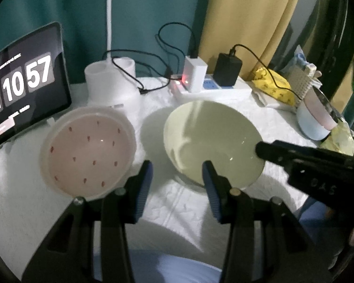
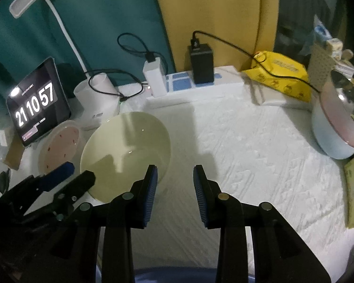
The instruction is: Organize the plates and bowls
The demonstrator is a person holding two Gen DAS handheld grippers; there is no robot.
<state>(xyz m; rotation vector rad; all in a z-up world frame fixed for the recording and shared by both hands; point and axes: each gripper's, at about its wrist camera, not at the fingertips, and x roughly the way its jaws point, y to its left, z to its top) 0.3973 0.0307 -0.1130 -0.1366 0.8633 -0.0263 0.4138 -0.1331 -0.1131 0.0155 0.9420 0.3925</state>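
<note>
Both hand-held grippers, left (image 1: 177,167) and right (image 2: 175,172), hover spread and empty near the pale green round bowl (image 1: 212,141); best pinch its near rim squarely before lifting toward the pink dotted plate (image 1: 89,151).

Dim, blurred — fisheye-dark edges

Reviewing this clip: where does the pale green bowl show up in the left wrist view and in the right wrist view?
Left wrist view: the pale green bowl sits right of centre, just beyond the left gripper, with the pink dotted bowl to its left.
Right wrist view: the same bowl lies left of centre, beside the right gripper.
Shared landmark: the tablet clock, at the left in both.
</note>
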